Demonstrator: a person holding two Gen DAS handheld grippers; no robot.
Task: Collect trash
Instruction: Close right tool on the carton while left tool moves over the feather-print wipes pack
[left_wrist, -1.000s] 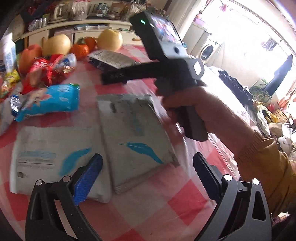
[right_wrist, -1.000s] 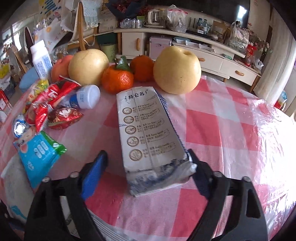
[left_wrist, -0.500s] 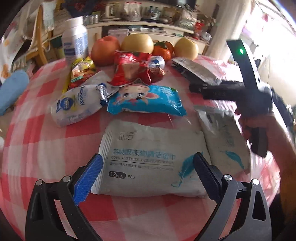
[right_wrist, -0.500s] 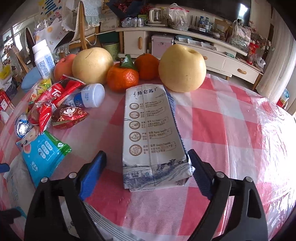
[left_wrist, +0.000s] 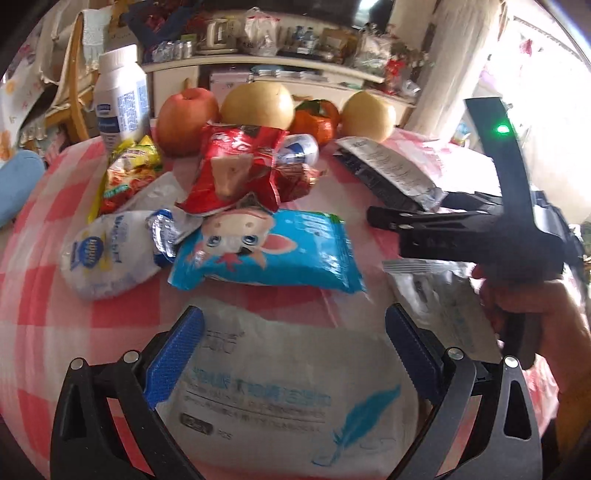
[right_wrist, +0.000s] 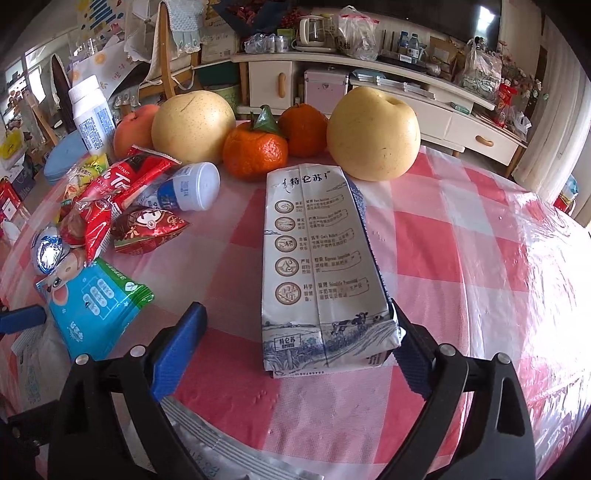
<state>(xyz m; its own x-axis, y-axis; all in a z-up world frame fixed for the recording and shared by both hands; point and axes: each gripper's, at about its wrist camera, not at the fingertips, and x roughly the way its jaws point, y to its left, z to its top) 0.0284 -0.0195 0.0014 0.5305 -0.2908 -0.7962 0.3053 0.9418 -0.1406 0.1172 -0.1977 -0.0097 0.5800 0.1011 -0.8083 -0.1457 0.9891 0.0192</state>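
My left gripper (left_wrist: 291, 354) is open, low over a white wipes pack with a blue feather (left_wrist: 288, 398) that lies between its blue pads. Beyond it lie a blue wipes pack (left_wrist: 269, 254), a white pouch (left_wrist: 107, 254) and red wrappers (left_wrist: 236, 170). My right gripper (right_wrist: 295, 343) is open around the near end of a flattened white milk carton (right_wrist: 317, 266); the carton touches the right pad. That gripper and carton (left_wrist: 391, 173) also show at the right of the left wrist view.
Pears (right_wrist: 373, 133), oranges (right_wrist: 258, 151), an apple (left_wrist: 186, 122) and a white bottle (left_wrist: 120, 99) stand at the table's far edge. A small white bottle (right_wrist: 188, 188) lies by the wrappers. A second wipes pack (left_wrist: 443, 306) lies under the right hand. Bare checked cloth (right_wrist: 461, 240) at right.
My left gripper swung left from the second wipes pack and came down over the feather pack. My right gripper moved slightly forward along the carton.
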